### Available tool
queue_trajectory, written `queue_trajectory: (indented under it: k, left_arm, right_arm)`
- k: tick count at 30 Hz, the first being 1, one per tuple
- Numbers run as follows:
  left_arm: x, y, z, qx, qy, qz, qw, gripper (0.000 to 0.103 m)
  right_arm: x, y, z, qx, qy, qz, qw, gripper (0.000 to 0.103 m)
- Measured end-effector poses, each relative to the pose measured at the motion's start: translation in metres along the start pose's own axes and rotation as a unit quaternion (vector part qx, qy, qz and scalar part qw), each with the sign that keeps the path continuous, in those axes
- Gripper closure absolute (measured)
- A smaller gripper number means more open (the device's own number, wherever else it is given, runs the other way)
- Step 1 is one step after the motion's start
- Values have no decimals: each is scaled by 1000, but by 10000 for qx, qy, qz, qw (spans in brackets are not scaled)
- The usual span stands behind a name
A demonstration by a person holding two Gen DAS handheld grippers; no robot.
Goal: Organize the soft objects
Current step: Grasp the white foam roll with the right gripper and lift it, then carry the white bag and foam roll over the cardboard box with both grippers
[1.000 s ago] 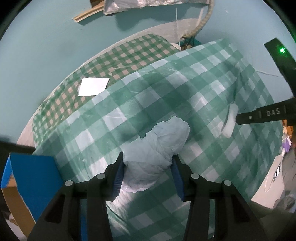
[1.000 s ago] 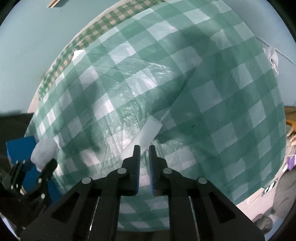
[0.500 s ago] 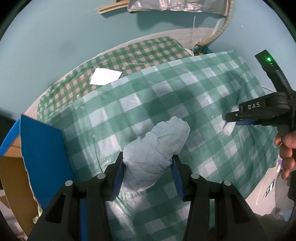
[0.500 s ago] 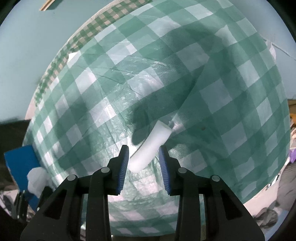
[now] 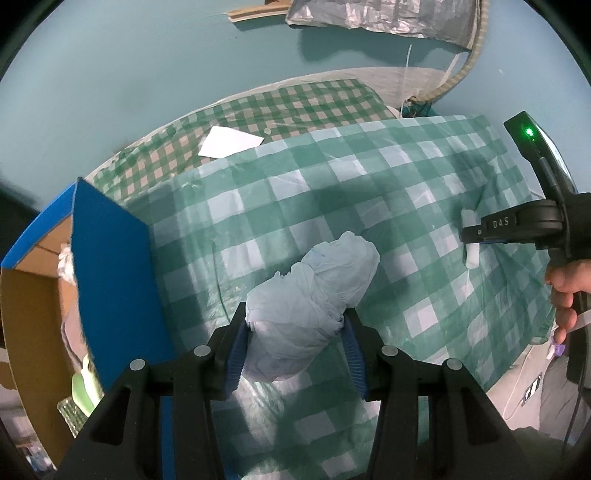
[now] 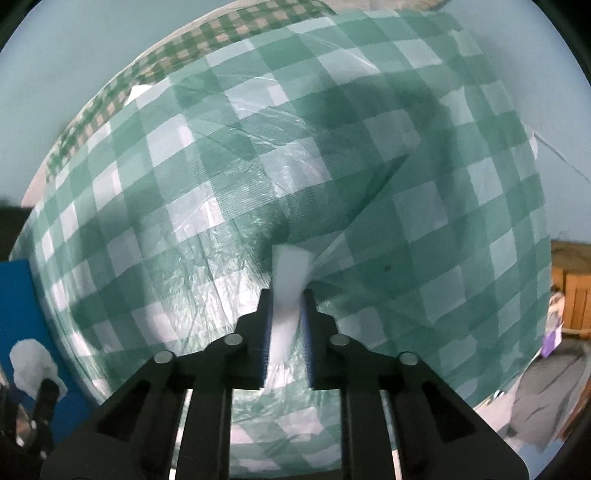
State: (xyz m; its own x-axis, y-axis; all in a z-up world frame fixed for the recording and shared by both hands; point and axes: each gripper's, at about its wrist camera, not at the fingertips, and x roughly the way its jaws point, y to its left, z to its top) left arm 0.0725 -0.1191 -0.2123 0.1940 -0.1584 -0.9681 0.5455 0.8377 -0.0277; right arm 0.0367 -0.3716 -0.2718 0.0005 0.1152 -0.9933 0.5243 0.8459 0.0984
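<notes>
Pale blue crumpled cloth bundle point(image 5: 314, 291), thin and gauzy, knotted into a lumpy roll, is clamped between the blue pads of the left gripper point(image 5: 295, 343) and held above the green-and-white checked tablecloth point(image 5: 280, 206), near its left edge. Second soft item: a small white foam strip point(image 6: 290, 280), flat and oblong, upper end blurred; the right gripper point(image 6: 286, 314) is pinched onto its lower part, jaws having just closed on it, over the middle-to-right part of the cloth. Tablecloth plastic-looking, creased, glossy where light hits. Left wrist view alone shows: the right gripper from the side point(image 5: 476, 236), black, lettered DAS, with a green light point(image 5: 529, 131) on its housing and a hand point(image 5: 565, 291) around the grip; the white strip poking out above and below its fingers point(image 5: 472, 254); a second, finer-checked cloth point(image 5: 258, 110) beyond the far edge, with a white paper sheet point(image 5: 231, 142) lying on it; silvery foil sheet point(image 5: 369, 18) at the top by the teal wall. Right wrist view alone shows the strip's flat face and the fold in the cloth beside it; also, at lower left, the bundle seen small point(image 6: 31, 363) in the other gripper. Container: cardboard box with blue outer flap point(image 5: 110, 280) at the left edge of the tablecloth, open; inside, something pale and crinkly point(image 5: 66, 262) and a light green item point(image 5: 83, 387), both too blurred to identify.
</notes>
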Motion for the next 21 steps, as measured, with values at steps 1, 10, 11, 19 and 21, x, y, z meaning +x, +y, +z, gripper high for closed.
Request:
queue_trajectory:
  k: [1,10,11,19,21]
  left_arm:
    - [-2,1,-2,-15,-9,3,10000,55]
    - [-16,11,-14,-254,-79,45,9996,55]
    - [-18,12,-16,-284,-83,60,9995,55]
    - [-34,19,-26,-514,-74,122,9986,55]
    - [-38,22,-28,-580,-73,150,9982,55]
  right_arm:
    - [-1,0,0,-59,-7,-4,10000,92]
    - [-14,8,-9,-731,13,130,9972,92]
    - [-17,10,-10,-822,0,128,9965,92]
    - [-41,40,-20,-1706,-202,100,9851,92]
    - [-46,47,-21,-1909,-247,117,9812,92]
